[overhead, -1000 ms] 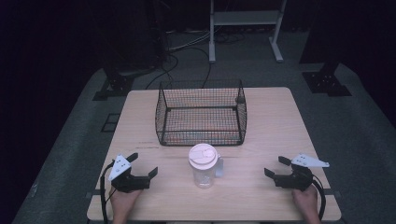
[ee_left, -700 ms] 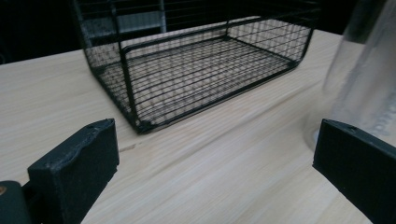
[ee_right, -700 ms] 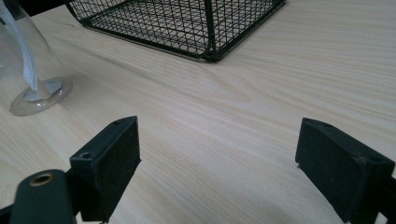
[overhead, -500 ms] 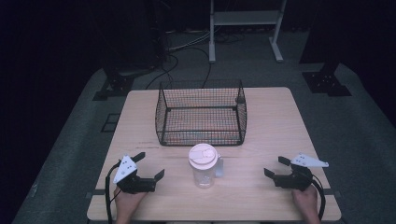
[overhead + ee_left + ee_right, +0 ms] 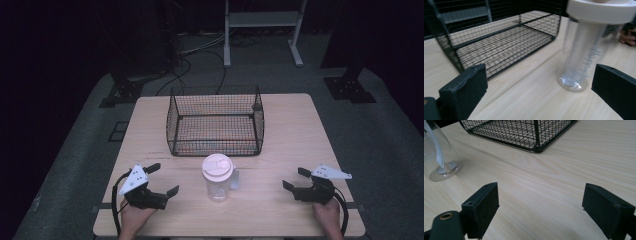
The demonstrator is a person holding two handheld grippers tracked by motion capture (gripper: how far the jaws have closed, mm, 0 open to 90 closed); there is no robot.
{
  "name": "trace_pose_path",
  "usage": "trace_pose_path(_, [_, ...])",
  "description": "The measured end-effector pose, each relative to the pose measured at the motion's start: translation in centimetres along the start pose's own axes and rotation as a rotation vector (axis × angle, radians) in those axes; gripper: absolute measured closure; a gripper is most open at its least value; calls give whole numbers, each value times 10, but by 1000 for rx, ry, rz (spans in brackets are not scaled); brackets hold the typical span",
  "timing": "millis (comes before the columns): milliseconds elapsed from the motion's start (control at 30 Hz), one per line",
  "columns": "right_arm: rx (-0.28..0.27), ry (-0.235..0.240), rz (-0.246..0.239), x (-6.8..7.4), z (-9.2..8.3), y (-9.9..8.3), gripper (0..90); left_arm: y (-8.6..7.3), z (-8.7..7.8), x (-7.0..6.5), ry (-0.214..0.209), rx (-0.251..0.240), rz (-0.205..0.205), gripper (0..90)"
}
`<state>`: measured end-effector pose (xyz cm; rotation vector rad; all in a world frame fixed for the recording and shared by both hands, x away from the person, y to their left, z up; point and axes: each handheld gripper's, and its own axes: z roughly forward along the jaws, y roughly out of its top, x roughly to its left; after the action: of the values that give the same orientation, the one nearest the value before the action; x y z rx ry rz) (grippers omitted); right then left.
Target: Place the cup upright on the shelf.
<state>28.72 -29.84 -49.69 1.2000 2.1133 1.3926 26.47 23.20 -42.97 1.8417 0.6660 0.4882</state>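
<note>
Clear plastic forms the tall tumbler [image 5: 218, 186] with a cream-white lid, which stands upright near the front middle of the pale wooden surface [image 5: 295, 125], between the two claws and just in front of the black wire-mesh basket [image 5: 215, 120]. The left claw [image 5: 164, 179] hovers at the front left of the surface, its jaws spread wide and holding nothing, angled toward the tumbler; in the left gripper view the tumbler [image 5: 584, 50] rises close ahead, nearer the right jaw but apart from both, with the empty basket [image 5: 499, 42] behind and to its left. The right claw [image 5: 295, 179] sits at the front right, well apart from the tumbler, its jaws likewise released and empty. In the right gripper view bare wood [image 5: 554, 182] lies between the two black jaws, the tumbler's round base [image 5: 444, 170] and a white strap show at the upper left, and a corner of the basket [image 5: 524, 132] stands beyond. Each claw is held by a hand at the near edge of the surface.
</note>
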Motion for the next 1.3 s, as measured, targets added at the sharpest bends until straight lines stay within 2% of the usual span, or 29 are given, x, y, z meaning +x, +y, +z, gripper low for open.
trace_pose_path(167, [0, 1, -2, 0, 0, 0, 129, 16, 0, -9, -42, 21, 46, 0])
trace_pose_path(333, [-1, 2, -1, 0, 0, 0, 129, 27, 1, -16, -79, 23, 64, 0])
trace_pose_path(433, [-1, 3, 0, 0, 0, 0, 129, 30, 3, -17, -96, 29, 60, 0])
trace_pose_path(500, [-2, 3, 2, -1, 0, 0, 129, 33, 4, -19, -114, 45, 64, 0])
trace_pose_path(933, [-4, 10, 0, -1, -1, 0, 129, 52, 8, -29, -157, 55, 93, 0])
trace_pose_path(1167, [-6, 15, 1, -1, -1, 0, 129, 61, 11, -34, -153, 61, 105, 0])
trace_pose_path(1300, [-7, 16, 2, -1, -1, 0, 129, 67, 15, -36, -164, 70, 103, 0])
